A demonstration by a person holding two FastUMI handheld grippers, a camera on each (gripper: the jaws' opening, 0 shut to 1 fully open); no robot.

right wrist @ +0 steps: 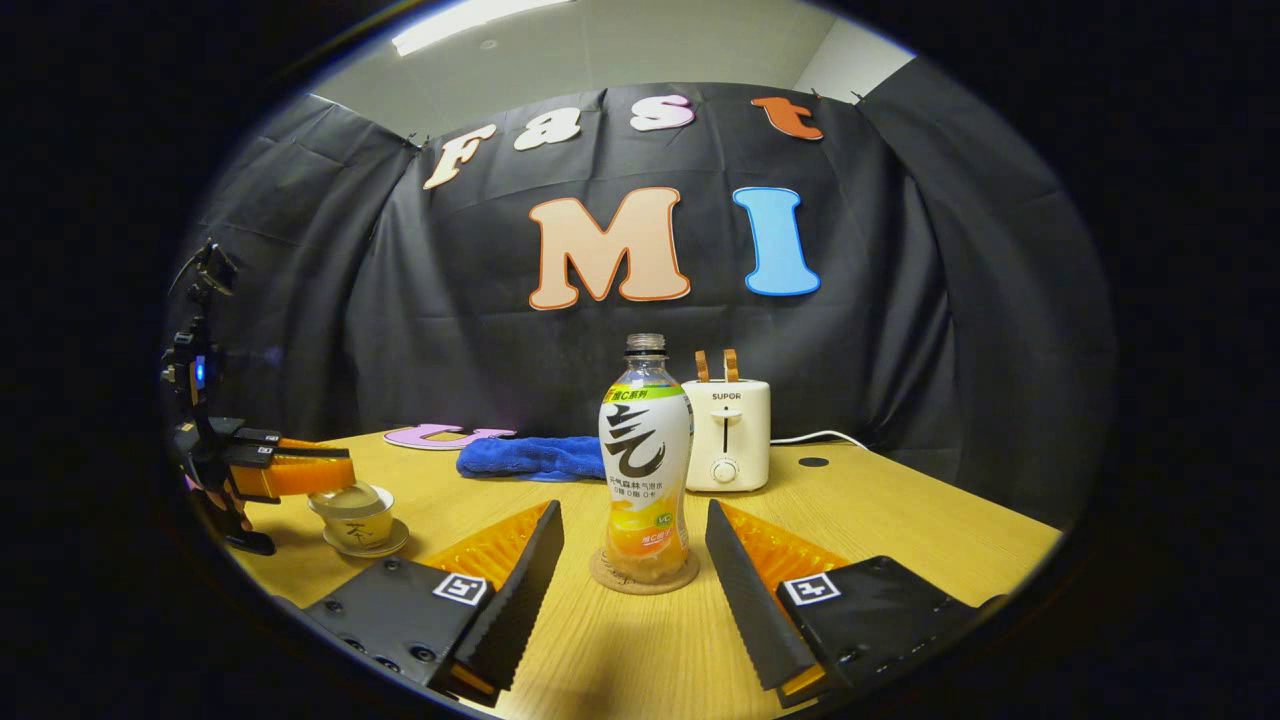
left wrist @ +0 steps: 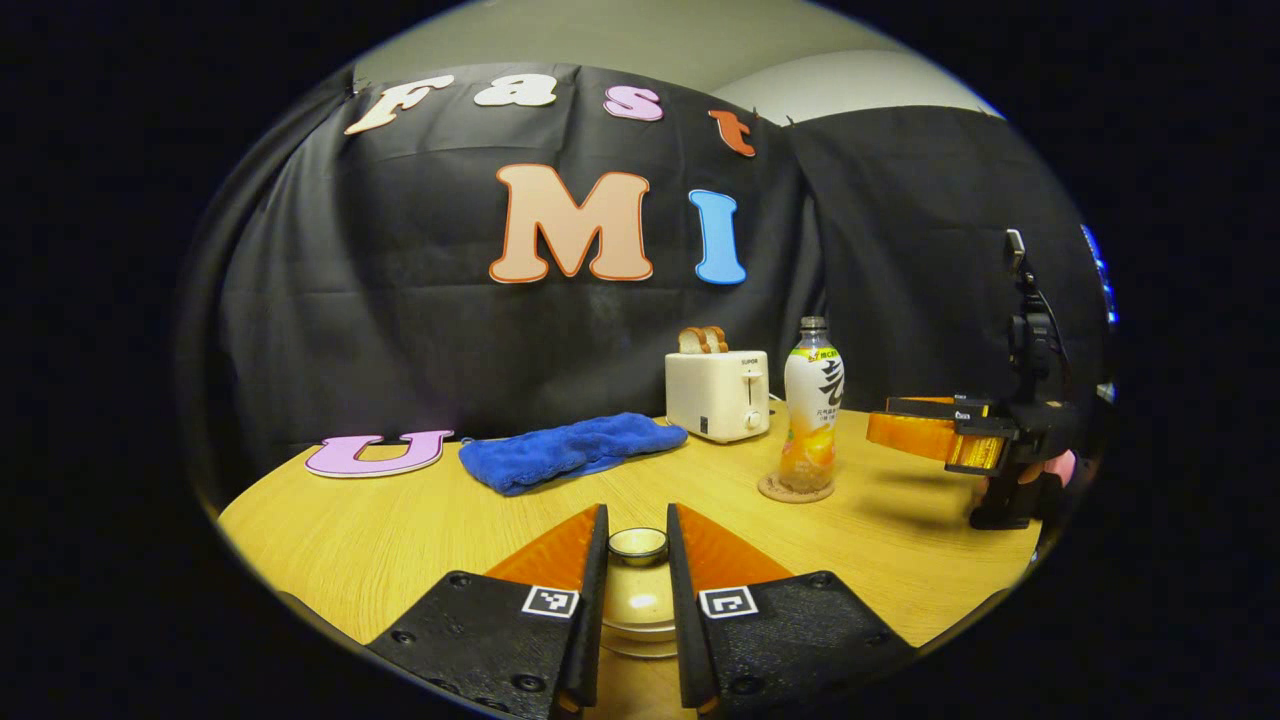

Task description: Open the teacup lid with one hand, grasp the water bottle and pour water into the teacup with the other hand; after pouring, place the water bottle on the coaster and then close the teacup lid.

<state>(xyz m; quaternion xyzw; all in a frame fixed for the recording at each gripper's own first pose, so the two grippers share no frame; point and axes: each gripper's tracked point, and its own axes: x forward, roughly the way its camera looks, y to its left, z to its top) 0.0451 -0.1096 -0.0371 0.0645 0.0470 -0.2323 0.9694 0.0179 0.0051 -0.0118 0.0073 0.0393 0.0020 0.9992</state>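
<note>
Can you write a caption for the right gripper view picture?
Open right gripper faces a water bottle on its coaster, toaster behind.

Left gripper [left wrist: 637,560] nearly closed; right gripper [right wrist: 632,550] spread.

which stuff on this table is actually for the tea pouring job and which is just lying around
For the job:
teacup on its saucer
teacup lid
water bottle
coaster under the bottle
left gripper, fingers either side of the lid
right gripper, open toward the bottle

Lying about:
toaster with toast
blue cloth
</note>
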